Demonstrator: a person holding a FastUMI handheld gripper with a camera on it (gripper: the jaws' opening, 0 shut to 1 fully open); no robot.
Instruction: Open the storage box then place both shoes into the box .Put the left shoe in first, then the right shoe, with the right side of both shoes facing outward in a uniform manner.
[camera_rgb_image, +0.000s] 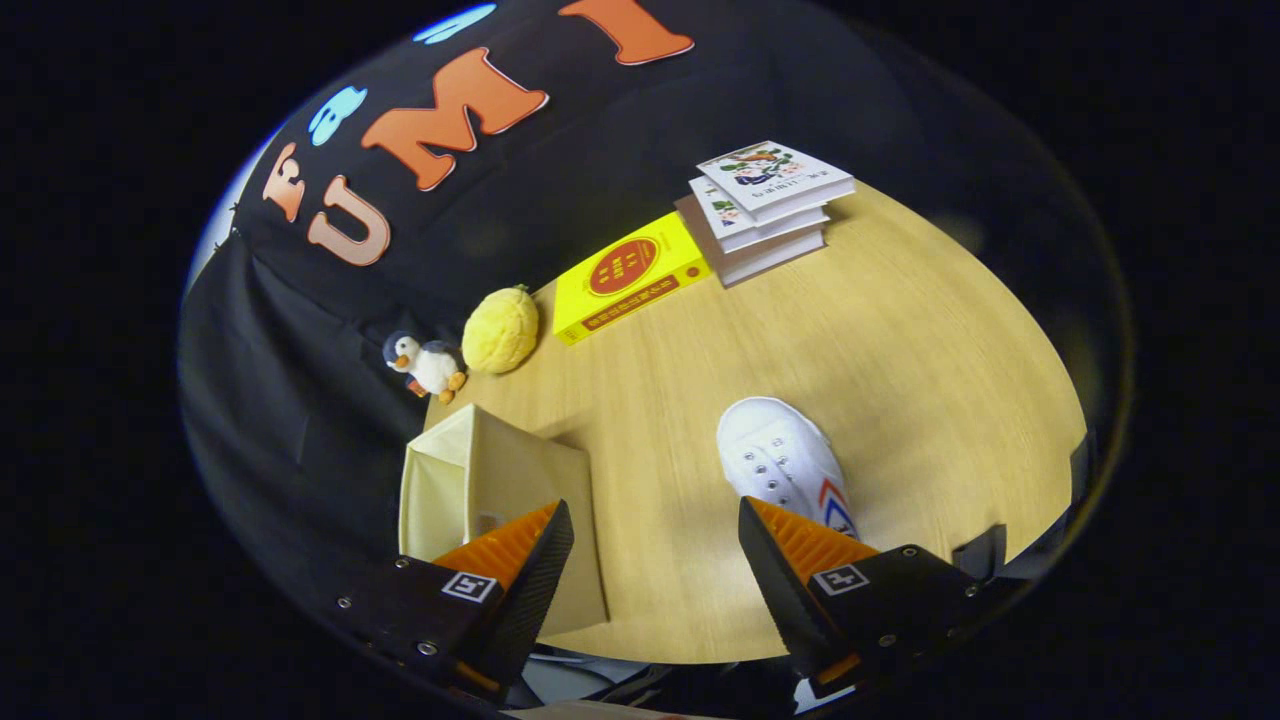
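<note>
- Wooden tabletop (900, 330) takes up the middle, black cloth wall behind it.
- tool (655, 560) sits at the bottom, orange fingers (505, 545) spread wide, holding nothing.
- cream storage box (480, 480) is lower left, right behind the left finger.
- white shoe (780, 460) just above the right finger.
- Up top: yellow book (630, 275), book stack (765, 205), yellow plush (500, 330), penguin toy (428, 365).

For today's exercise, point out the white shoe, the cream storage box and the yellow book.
white shoe (775, 455), gripper view, on its laced top
cream storage box (470, 470), gripper view, on its upper face
yellow book (625, 270), gripper view, on its cover
</note>
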